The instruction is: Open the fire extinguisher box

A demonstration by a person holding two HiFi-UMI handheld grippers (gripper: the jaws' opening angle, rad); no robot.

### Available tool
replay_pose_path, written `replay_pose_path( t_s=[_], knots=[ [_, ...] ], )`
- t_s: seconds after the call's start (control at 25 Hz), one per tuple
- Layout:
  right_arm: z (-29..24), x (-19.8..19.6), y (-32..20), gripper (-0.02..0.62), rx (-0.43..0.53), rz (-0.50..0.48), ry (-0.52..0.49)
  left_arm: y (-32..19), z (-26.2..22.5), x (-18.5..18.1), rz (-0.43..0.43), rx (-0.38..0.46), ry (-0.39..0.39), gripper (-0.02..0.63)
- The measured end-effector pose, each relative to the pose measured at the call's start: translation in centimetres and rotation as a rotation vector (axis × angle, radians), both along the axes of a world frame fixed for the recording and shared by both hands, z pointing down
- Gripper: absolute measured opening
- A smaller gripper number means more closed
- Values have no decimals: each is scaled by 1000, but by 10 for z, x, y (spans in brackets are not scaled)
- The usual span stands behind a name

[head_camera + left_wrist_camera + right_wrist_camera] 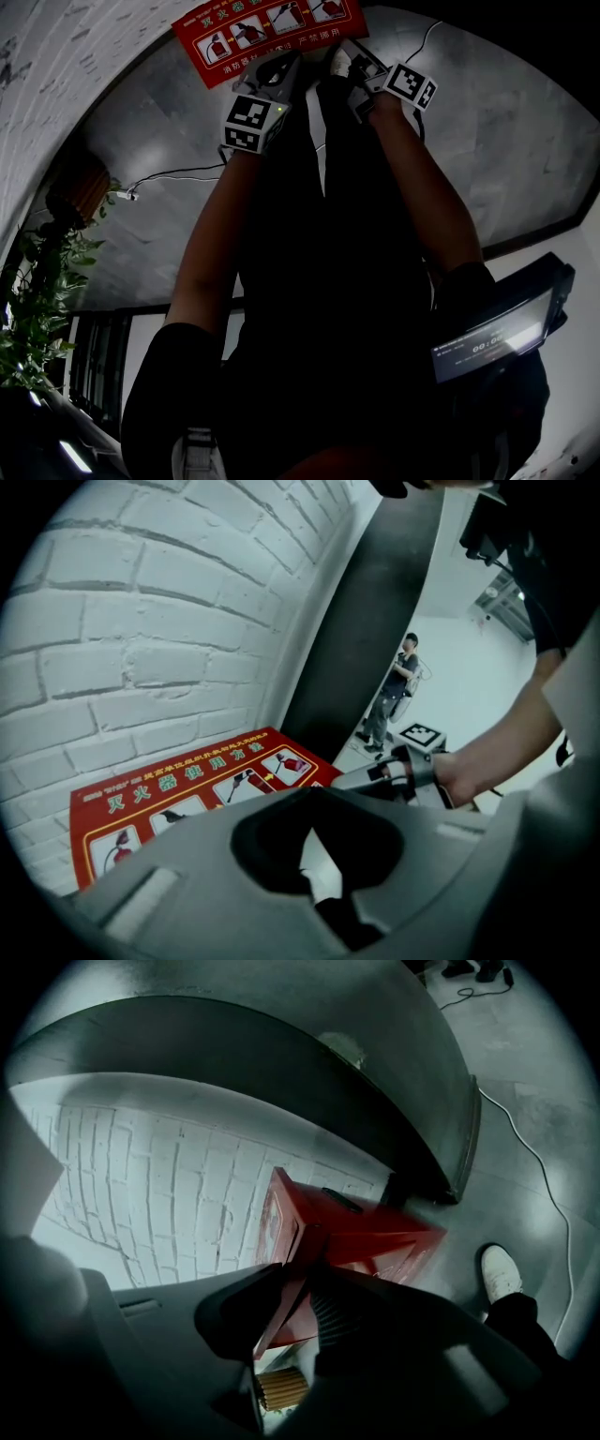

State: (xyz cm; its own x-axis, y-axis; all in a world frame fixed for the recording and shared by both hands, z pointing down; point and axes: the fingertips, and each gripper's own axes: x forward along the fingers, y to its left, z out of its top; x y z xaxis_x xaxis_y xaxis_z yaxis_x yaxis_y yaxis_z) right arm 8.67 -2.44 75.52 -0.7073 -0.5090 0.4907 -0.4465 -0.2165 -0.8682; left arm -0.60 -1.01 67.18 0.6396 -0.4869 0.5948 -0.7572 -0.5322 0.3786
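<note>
One red fire extinguisher box (375,1237), label (187,794) headed 灭火器使用方法 over four pictograms (246,785), is seen against the far brick wall (141,621), its lid edge (279,1241) clamped by the right gripper (298,1302); left gripper (317,860) parted, empty

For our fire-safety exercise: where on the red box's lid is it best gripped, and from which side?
Probably grip the lid by its thin front edge, coming from the floor side, away from the brick wall. That edge is a flat lip slim enough to pinch between jaws, while the back sits by the wall.
</note>
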Motion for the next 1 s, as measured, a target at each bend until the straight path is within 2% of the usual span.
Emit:
replay_pose_path(
  t_s=[0.4, 0.68, 1.0],
  knots=[
    [-57, -4, -14, 97, 110, 17, -61, 6, -32, 15, 21, 65, 72, 2],
    [-103, -14, -46, 97, 234, 28, -115, 2, -36, 11, 11, 77, 76, 2],
    [-142, -31, -93, 83, 326, 45, -175, -11, -36, -8, -34, 78, 72, 2]
  ],
)
